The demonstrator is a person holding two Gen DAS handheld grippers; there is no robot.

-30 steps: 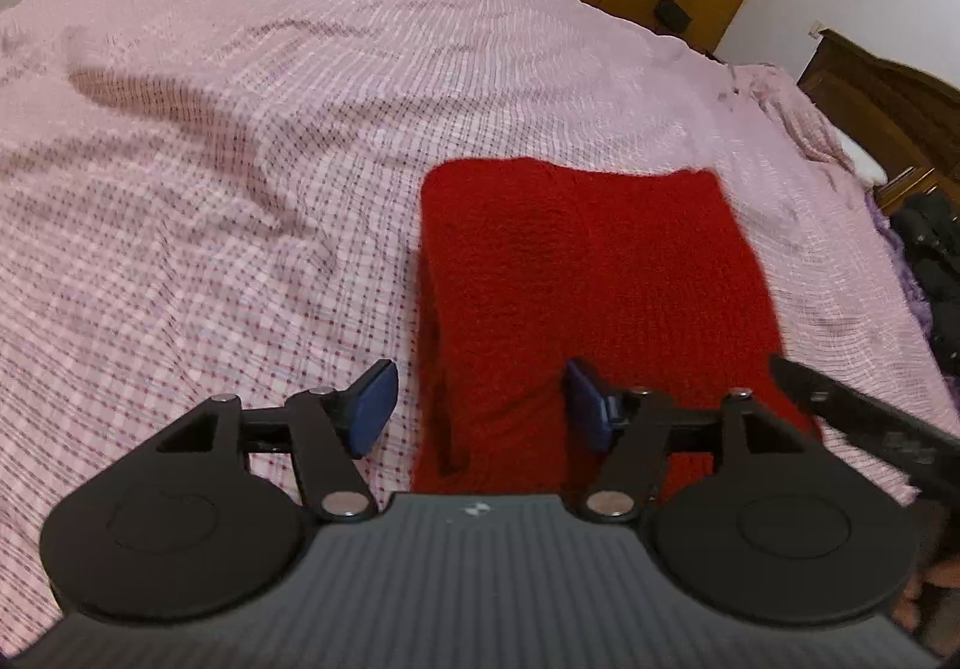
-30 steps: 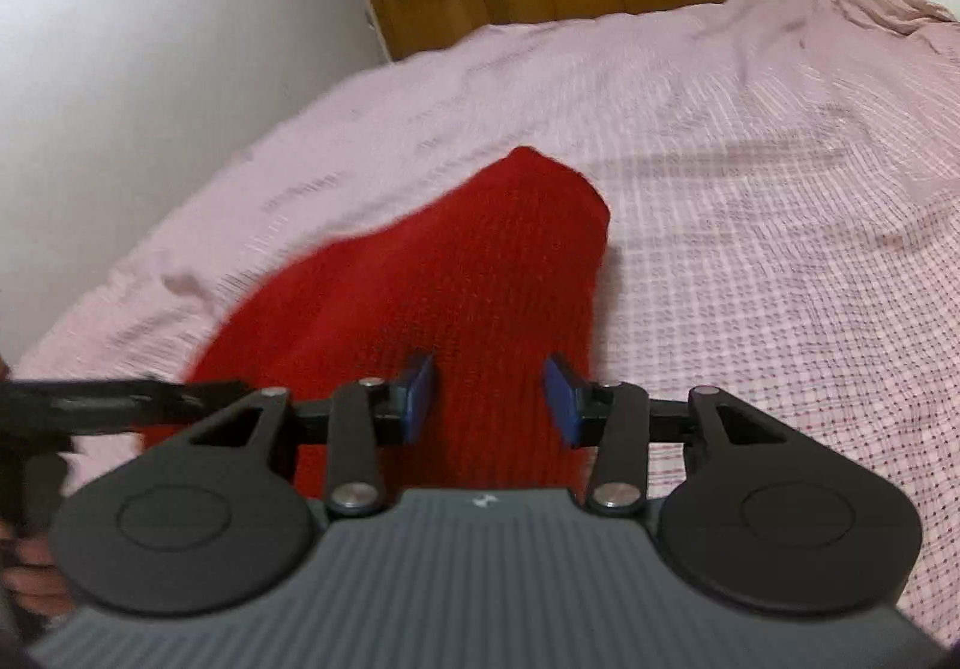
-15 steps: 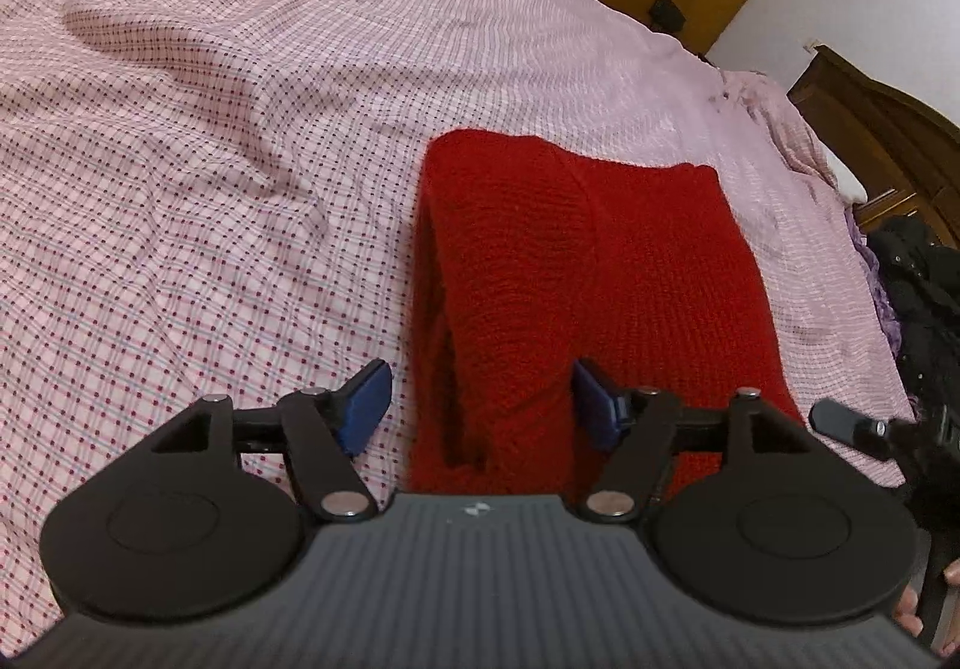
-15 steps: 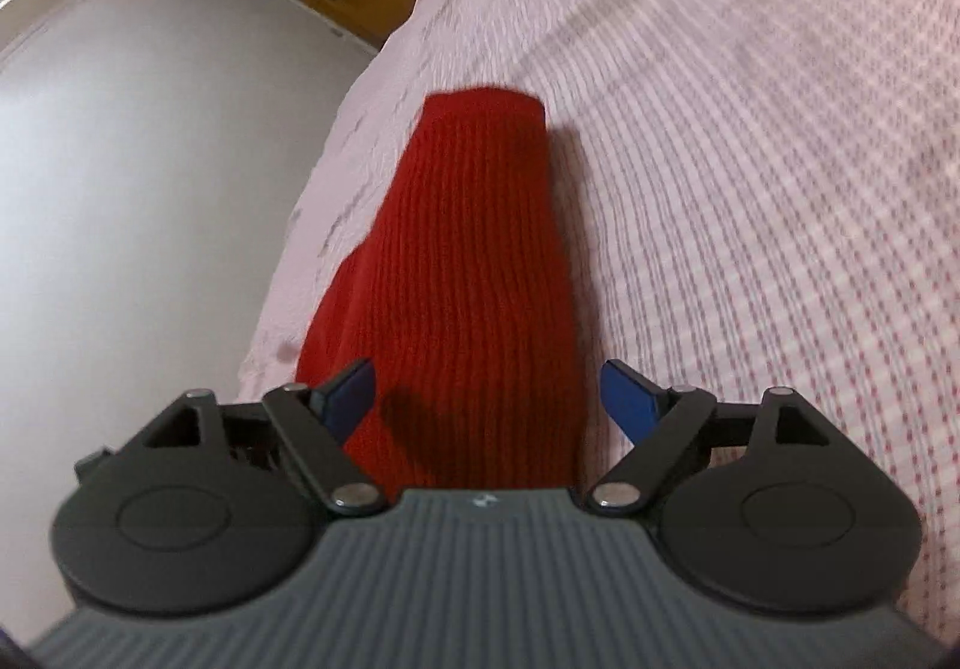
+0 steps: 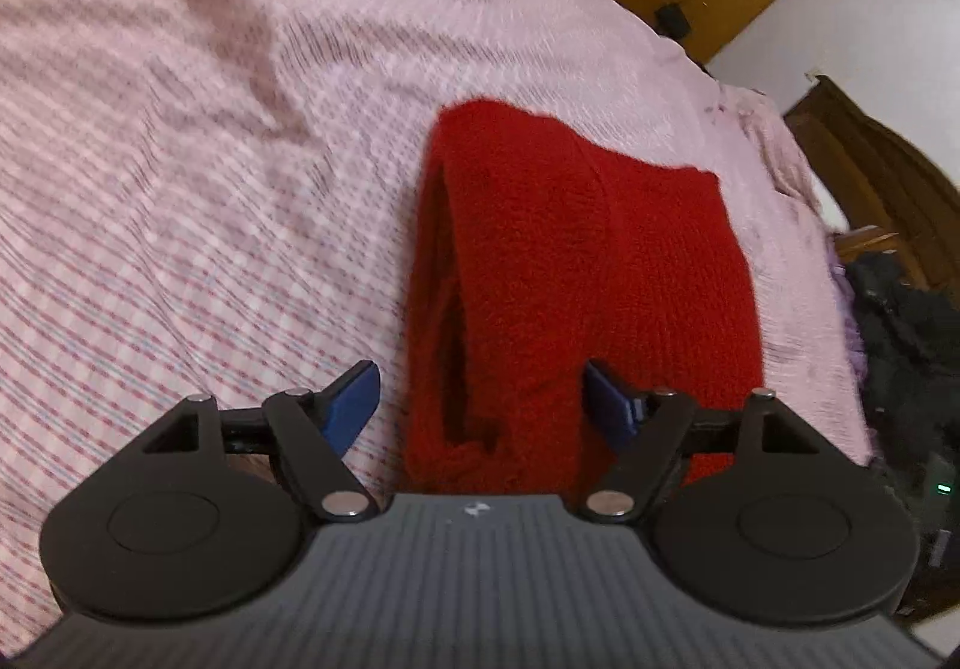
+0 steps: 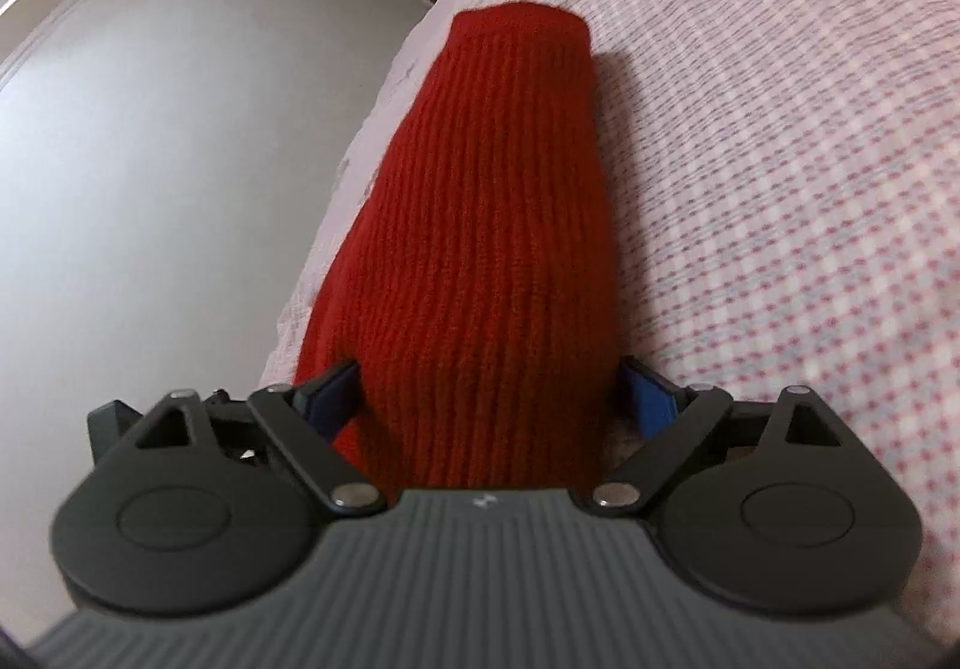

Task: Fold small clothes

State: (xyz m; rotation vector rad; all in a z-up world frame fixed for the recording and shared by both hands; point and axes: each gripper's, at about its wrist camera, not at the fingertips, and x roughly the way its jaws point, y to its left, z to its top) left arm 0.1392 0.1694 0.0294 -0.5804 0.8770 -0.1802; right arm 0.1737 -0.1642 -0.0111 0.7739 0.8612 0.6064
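Both tools' jaws have just been spreading wider, the folded red knit garment (image 5: 576,273) between each pair, unclamped. It lies on the pink checked bed (image 5: 198,201), near its edge. Left tool (image 5: 480,399) and right tool (image 6: 489,390) are released.

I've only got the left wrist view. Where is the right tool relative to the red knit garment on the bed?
Observer: The right tool straddles one narrow end of the red knit garment. Its jaws have just been opening, and the knit sits between them unclamped.
Operator: How does the top layer look from that side?
Observer: Its ribs run straight to the far end, with no bunching in sight.
Operator: What's beside it over there?
Observer: The bed's edge runs close along the garment's left side in that view.
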